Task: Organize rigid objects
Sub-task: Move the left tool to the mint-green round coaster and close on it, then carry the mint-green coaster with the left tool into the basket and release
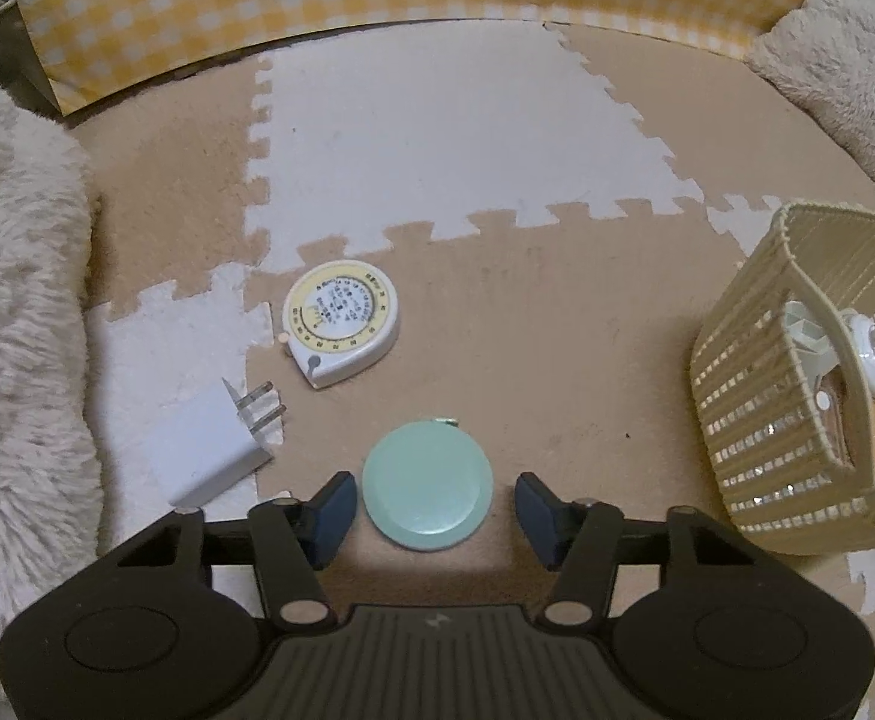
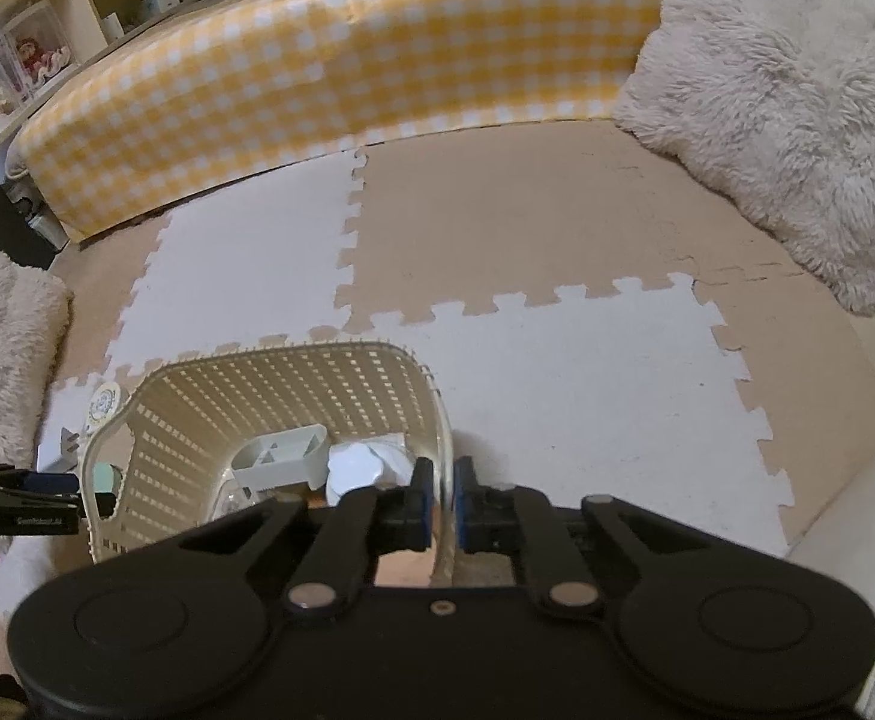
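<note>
A round pale-green disc lies flat on the tan foam mat. My left gripper stands open around it, one pad on each side; a gap shows at the right pad. A white and yellow round tape measure and a white charger plug lie just beyond, to the left. The cream slatted basket stands at the right with several white items inside. In the right wrist view my right gripper is shut on the near wall of the basket.
A yellow checked cushion borders the far side of the puzzle mat. Fluffy white cushions lie at the right and left. Shelves with boxes stand at the far left.
</note>
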Tool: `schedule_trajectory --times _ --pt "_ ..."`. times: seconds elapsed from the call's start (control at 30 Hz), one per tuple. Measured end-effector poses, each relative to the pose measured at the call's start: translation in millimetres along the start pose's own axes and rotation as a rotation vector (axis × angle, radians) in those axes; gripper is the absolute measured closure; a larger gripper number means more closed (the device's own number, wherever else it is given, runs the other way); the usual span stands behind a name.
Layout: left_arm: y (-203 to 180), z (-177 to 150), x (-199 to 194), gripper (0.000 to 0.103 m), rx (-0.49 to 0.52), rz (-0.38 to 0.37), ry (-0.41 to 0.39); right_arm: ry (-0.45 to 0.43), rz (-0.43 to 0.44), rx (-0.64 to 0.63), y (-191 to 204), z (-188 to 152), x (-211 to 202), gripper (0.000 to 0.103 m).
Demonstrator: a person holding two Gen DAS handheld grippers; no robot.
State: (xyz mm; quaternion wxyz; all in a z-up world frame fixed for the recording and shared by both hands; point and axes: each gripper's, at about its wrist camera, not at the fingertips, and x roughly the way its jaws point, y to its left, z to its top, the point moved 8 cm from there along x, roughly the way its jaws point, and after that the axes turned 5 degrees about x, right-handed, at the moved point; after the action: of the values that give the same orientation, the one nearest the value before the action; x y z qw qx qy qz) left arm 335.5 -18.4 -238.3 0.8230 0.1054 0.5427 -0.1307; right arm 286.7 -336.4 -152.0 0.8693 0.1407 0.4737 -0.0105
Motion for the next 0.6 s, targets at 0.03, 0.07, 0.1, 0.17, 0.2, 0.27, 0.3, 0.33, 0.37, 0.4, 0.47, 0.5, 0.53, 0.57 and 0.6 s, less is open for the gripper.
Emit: schedule_trajectory --times 0.03,0.07,0.1,0.17,0.2,0.27,0.3,0.33,0.37,0.4,0.47,0.5,0.53,0.57,0.6 --pt "0.4 0.6 1.4 0.048 0.002 0.002 -0.001 0.001 -0.002 0.000 -0.4 0.1 0.0 0.098" --pt "0.9 0.8 2.9 0.050 0.001 0.003 0.000 0.003 -0.001 0.002 -0.7 0.0 0.0 0.098" --pt "1.7 0.8 4.3 0.051 -0.001 0.006 0.003 0.004 -0.001 0.002 -0.7 -0.1 0.1 0.098" --pt "3.4 0.0 7.0 0.052 -0.007 0.002 0.008 0.005 -0.001 0.001 -0.7 -0.5 0.2 0.098" --pt "4.3 -0.2 7.6 0.052 -0.014 -0.003 0.010 0.005 -0.001 0.001 -0.9 -0.4 0.2 0.098" --pt "6.2 -0.3 7.5 0.052 -0.035 -0.015 0.010 0.011 -0.001 0.004 -0.8 -1.1 1.0 0.098" --pt "6.7 -0.4 7.5 0.052 -0.043 -0.019 0.010 0.013 -0.001 0.005 -0.9 -1.5 1.5 0.098" --pt "7.2 -0.6 7.5 0.052 -0.049 -0.022 0.009 0.015 -0.002 0.004 -0.5 -1.7 1.7 0.098" --pt "6.9 -0.9 7.5 0.052 -0.050 -0.022 0.009 0.015 -0.003 0.003 -0.8 -1.8 1.9 0.098" --pt "6.6 -0.8 7.6 0.052 -0.047 -0.021 0.009 0.015 -0.005 0.003 -0.6 -1.9 1.8 0.098" --pt "5.3 -0.9 7.4 0.053 -0.041 -0.018 0.010 0.016 -0.006 0.001 -0.5 -2.1 1.7 0.098" --pt "5.0 -1.0 7.2 0.053 -0.041 -0.018 0.011 0.016 -0.006 0.001 -0.8 -2.0 2.1 0.098" --pt "4.8 -1.0 6.7 0.053 -0.043 -0.018 0.012 0.016 -0.006 -0.001 -0.7 -2.0 2.0 0.098" --pt "5.4 -0.7 5.6 0.053 -0.049 -0.019 0.013 0.016 -0.006 -0.001 -0.8 -1.9 1.9 0.098" --pt "6.9 0.5 3.5 0.053 -0.059 -0.020 0.007 0.016 -0.005 -0.001 -1.1 -1.8 1.9 0.098"
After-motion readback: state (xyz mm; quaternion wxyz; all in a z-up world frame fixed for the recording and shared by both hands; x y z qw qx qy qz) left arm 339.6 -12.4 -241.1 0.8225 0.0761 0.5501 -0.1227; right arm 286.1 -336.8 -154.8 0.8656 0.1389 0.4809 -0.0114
